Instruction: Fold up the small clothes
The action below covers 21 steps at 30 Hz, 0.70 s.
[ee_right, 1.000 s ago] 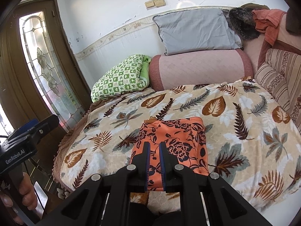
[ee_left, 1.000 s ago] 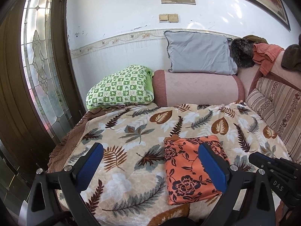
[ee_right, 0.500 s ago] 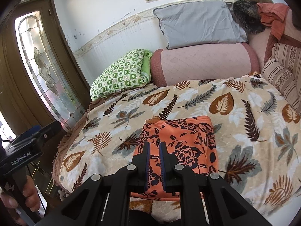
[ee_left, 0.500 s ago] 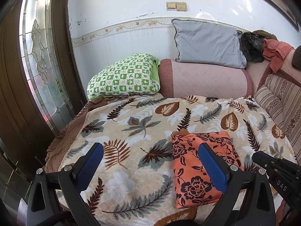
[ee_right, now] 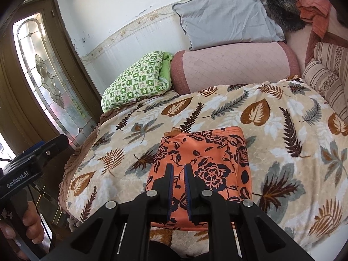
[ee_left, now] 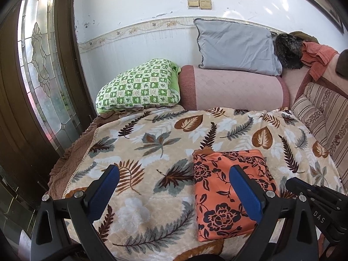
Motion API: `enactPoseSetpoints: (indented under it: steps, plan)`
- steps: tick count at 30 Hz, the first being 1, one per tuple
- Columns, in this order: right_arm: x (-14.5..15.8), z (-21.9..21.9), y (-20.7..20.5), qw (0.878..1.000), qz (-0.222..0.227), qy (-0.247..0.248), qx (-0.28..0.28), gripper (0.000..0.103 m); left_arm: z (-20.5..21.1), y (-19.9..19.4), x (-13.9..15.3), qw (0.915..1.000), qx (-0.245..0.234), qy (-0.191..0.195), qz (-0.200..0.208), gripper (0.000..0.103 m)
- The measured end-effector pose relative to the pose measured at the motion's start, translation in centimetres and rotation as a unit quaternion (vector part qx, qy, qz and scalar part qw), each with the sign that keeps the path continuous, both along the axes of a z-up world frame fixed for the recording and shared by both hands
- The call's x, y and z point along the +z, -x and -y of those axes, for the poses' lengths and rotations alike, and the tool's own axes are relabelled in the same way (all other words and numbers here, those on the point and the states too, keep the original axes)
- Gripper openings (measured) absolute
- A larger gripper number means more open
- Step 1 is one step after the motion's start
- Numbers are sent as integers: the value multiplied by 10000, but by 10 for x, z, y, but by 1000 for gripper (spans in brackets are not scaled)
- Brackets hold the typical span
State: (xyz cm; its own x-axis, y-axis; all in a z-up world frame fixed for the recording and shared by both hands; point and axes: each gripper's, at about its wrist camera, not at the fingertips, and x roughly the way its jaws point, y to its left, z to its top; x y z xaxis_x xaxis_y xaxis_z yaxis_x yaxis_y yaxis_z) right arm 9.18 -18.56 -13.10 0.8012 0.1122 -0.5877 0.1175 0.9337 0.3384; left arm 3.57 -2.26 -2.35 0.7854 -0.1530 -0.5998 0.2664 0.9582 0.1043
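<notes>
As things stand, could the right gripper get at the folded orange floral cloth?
Probably yes: the right gripper hangs just above the folded orange floral cloth on the leaf-print blanket, nearly shut, with nothing between them.

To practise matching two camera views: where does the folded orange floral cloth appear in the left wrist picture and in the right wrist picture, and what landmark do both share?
Left wrist view: folded orange floral cloth lies lower right of centre, partly behind the right finger of the open tongs.
Right wrist view: the cloth lies lower centre, just beyond the nearly closed tongs.
Shared landmark: green checked pillow, upper left of the cloth.
</notes>
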Motion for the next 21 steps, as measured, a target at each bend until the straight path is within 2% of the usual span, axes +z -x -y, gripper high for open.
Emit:
enactPoseSetpoints:
  steps: [21]
  plan:
    - [10, -22, 6, 9997, 29, 206, 100, 12, -12, 5, 4, 9998, -39, 208, 2, 100]
